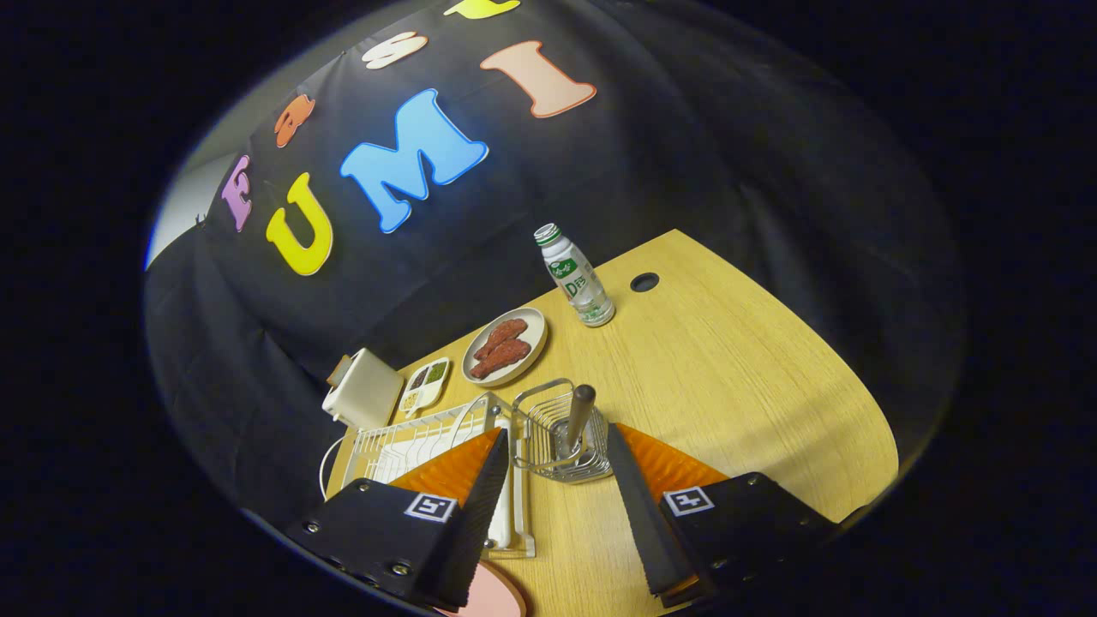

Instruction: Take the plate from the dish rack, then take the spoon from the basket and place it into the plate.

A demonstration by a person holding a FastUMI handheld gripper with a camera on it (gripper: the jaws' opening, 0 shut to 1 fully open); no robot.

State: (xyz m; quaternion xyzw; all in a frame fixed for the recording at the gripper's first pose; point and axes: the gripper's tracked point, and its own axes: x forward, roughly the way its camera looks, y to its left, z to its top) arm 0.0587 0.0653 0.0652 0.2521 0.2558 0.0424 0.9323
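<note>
My gripper (559, 439) is open above the wooden table (737, 386), with nothing between its fingers. Just ahead of the fingertips stands a wire basket (548, 428) holding the spoon (579, 415), whose dark handle sticks up. The white dish rack (403, 446) lies partly behind the left finger (480, 506). A pink plate (490, 596) lies on the table below the left finger, near the rack's front; only its edge shows.
Beyond the basket sit a beige plate with reddish meat pieces (506, 345), a small divided tray (425, 384), a white box (363, 390) and a bottle with a green label (576, 276). A round cable hole (644, 282) is in the tabletop.
</note>
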